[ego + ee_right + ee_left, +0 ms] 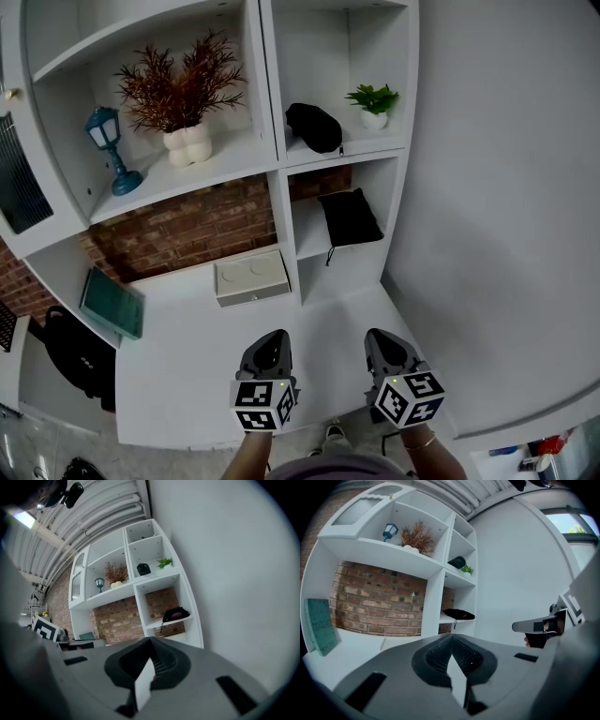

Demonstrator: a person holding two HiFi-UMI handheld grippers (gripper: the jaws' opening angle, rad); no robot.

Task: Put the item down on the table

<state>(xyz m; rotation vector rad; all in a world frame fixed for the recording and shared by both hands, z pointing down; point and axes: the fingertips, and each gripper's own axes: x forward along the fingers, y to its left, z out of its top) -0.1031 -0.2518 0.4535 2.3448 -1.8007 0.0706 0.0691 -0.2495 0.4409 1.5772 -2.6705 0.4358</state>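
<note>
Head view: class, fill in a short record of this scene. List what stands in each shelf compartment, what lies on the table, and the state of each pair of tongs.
top left: lantern, dried plant in a white vase
top right: bag, green plant
lower right: pouch
table: box at the back, panel at the left
left tongs: shut, empty, above the table
right tongs: shut, empty, above the table
</note>
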